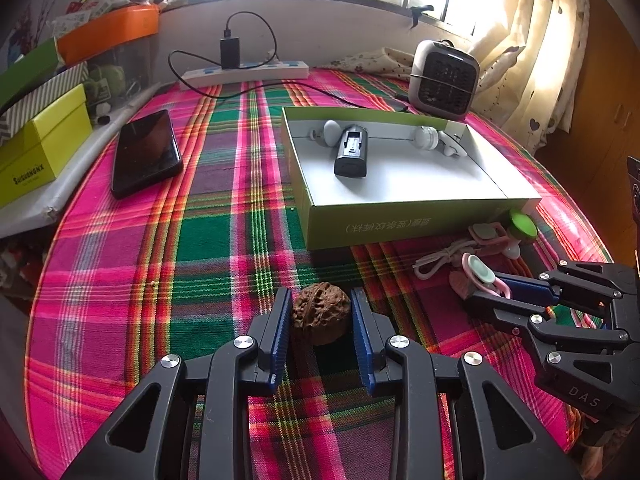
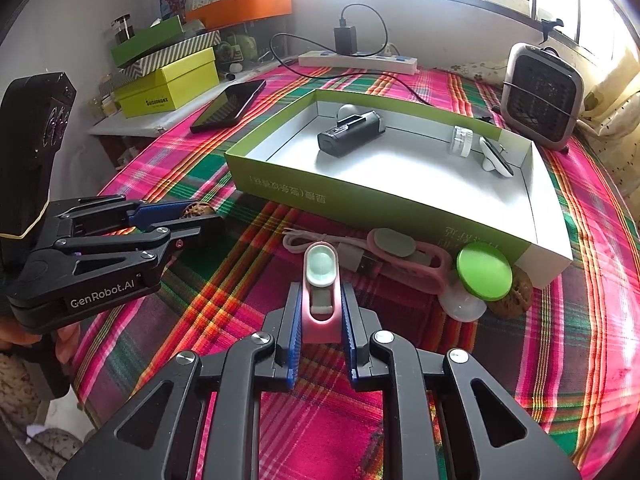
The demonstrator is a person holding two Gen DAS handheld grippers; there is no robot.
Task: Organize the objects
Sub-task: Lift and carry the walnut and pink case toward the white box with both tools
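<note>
My left gripper [image 1: 320, 300] is shut on a brown walnut [image 1: 321, 313] that rests on the plaid cloth; both blue pads touch its sides. It also shows in the right wrist view [image 2: 196, 212]. My right gripper [image 2: 321, 292] is shut on a pink clip with a pale green pad [image 2: 322, 280], low over the cloth; it also shows in the left wrist view [image 1: 486, 280]. The green box lid [image 1: 400, 224] with a white inside holds a black device [image 1: 352, 151] and small white items [image 1: 426, 138].
Beside the lid lie a pink cable [image 2: 304, 240], a second pink clip [image 2: 404, 254], a green-topped cap [image 2: 484, 266], a white disc [image 2: 460, 306] and another walnut [image 2: 516, 294]. A phone [image 1: 146, 152], power strip [image 1: 244, 74], small heater [image 1: 444, 76] and stacked boxes [image 1: 40, 148] stand around.
</note>
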